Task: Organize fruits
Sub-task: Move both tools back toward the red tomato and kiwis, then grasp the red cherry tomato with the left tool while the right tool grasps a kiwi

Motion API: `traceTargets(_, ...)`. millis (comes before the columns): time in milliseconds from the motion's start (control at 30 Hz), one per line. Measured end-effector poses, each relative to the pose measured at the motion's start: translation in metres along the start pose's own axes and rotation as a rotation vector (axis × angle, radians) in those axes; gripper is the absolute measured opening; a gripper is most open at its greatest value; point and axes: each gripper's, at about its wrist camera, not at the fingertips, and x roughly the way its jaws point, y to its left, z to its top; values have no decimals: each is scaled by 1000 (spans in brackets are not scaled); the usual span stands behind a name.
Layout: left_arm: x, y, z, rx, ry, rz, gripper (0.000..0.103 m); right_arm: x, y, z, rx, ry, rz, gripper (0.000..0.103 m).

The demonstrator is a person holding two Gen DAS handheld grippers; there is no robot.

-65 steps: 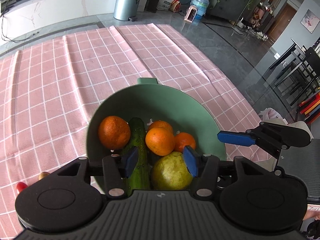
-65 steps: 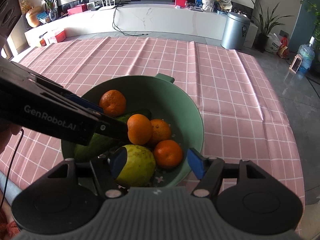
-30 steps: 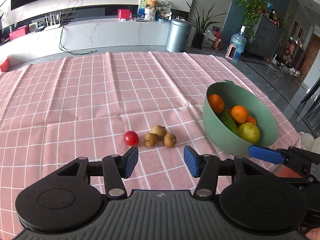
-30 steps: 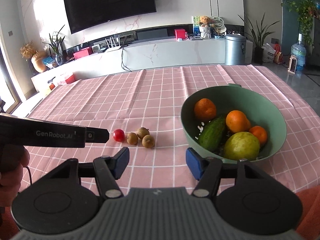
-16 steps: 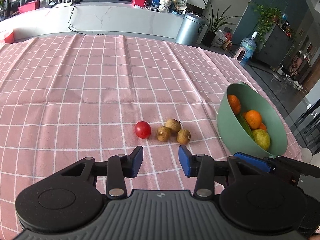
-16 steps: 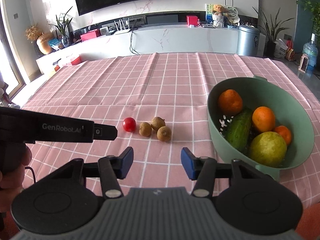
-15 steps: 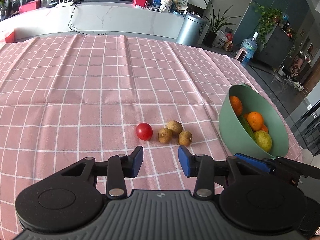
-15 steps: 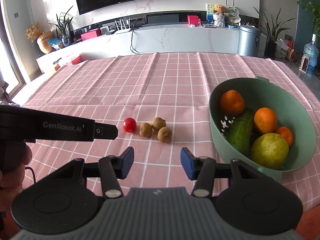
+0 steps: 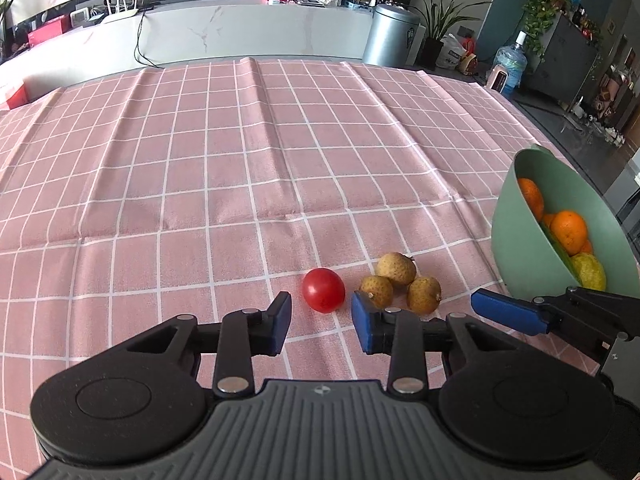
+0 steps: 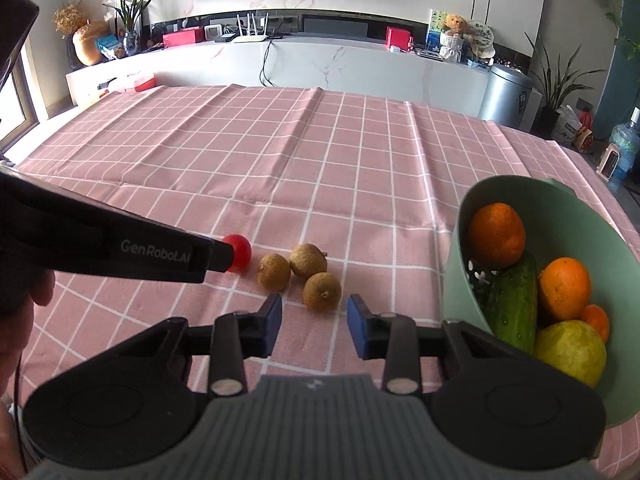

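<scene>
A red cherry tomato [image 9: 323,290] and three brown longans [image 9: 396,268] lie on the pink checked cloth. My left gripper [image 9: 322,324] is open and empty, with the tomato just ahead between its fingers. My right gripper [image 10: 313,326] is open and empty, just short of the nearest longan [image 10: 322,292]. The tomato [image 10: 240,253] is partly hidden there by the left gripper's finger. The green bowl [image 10: 460,240] at the right holds oranges [image 10: 497,235], a cucumber [image 10: 514,300] and a pear [image 10: 570,352]. The bowl also shows in the left wrist view [image 9: 516,240].
The pink checked cloth [image 9: 240,160] covers the table. The right gripper's finger [image 9: 508,316] reaches in at the lower right of the left wrist view. The table's right edge runs just past the bowl, with floor, a bin [image 10: 506,96] and a water bottle [image 10: 622,148] beyond.
Both grippers left the bowl and moved left and down toward the loose fruit. In the last half second the left one closed in on the tomato, the right one on the longans.
</scene>
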Motion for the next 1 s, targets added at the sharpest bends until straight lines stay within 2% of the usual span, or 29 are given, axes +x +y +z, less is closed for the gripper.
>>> traceTargets(267,12,-3,1,25,11,-5,40,18,2,2,-44,4,-16,30)
traceTargets(500,20,-2,3,27,18,-10,40,27,-3,3,-30,16,-15,29)
traceTargets(733,26,0,4,11,19,-27,34,30,-3,1,-20,25,-6,21)
traceTargets(1000,24,1,3,-11,18,-31,30,27,-7,1,-5,24,3,21)
